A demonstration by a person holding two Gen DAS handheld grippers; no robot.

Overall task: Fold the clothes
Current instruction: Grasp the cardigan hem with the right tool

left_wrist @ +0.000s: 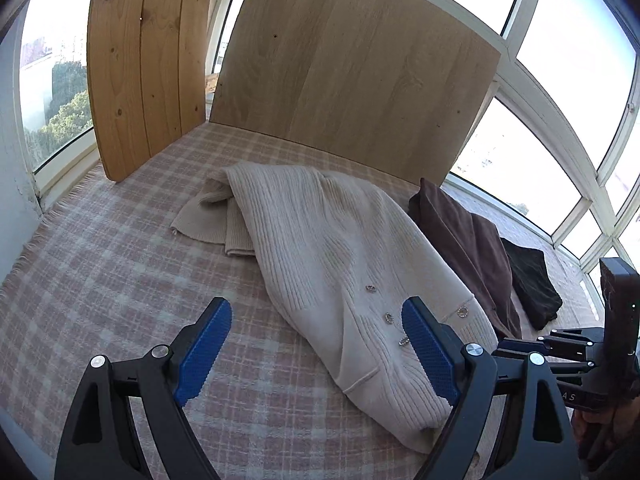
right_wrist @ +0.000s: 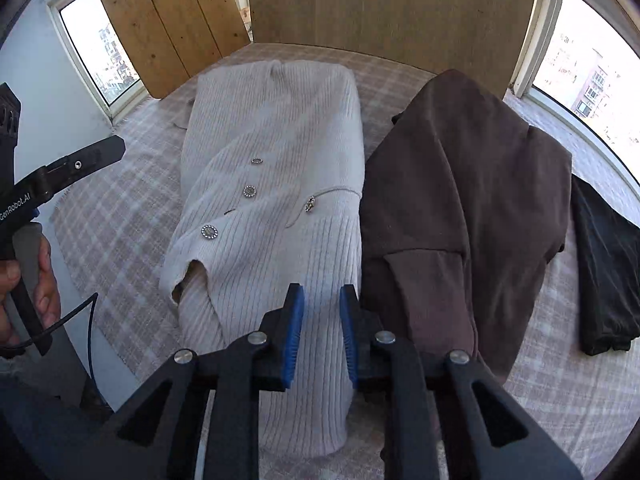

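Three garments lie on a plaid blanket (left_wrist: pixel 100 264): a cream ribbed cardigan (left_wrist: pixel 332 248) in the middle of the left wrist frame, a brown garment (right_wrist: pixel 460 184) touching its right edge, and a black garment (right_wrist: pixel 604 264) at the far right. Left gripper (left_wrist: pixel 316 344) stands with jaws wide, one blue pad over the cardigan's buttons (right_wrist: pixel 249 191). Right gripper (right_wrist: pixel 322 336) has jaws narrow, apart, above the cardigan's lower ribbing, gripping nothing. Wooden boards (left_wrist: pixel 352 64) stand behind.
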